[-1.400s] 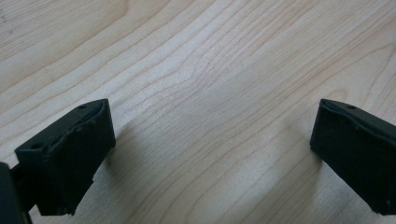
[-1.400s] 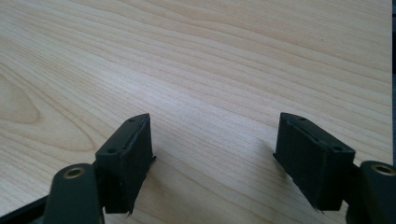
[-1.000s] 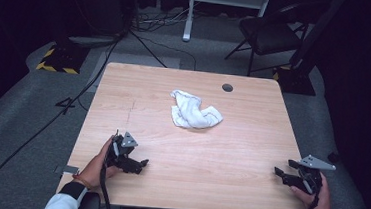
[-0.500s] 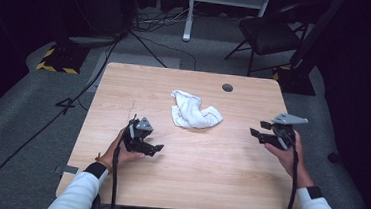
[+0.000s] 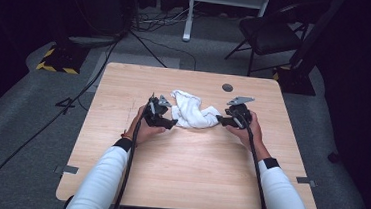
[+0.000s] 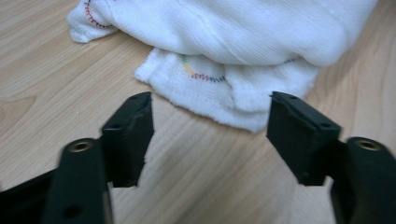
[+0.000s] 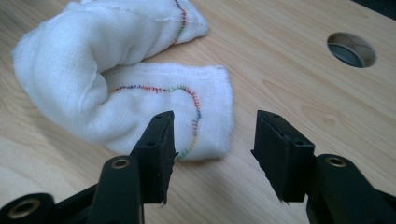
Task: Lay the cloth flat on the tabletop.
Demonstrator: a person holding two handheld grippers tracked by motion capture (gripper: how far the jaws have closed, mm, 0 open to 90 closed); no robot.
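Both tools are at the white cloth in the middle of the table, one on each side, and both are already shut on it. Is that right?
Not quite. Both tools are at the white cloth, one on each side, but neither is shut on it. The left tool stands open short of the cloth's edge in the left gripper view, and the right tool stands open at its hem in the right gripper view.

1. The high view looks forward and down from above the person's side, taking in the whole bench (image 5: pixel 188 175) and the floor beyond.
2. The left gripper view sits low, close to the cloth (image 6: pixel 243 51), looking along its jaws.
3. The right gripper view does likewise, facing the cloth's other end.
4. All three views share the cloth and the wood around it.
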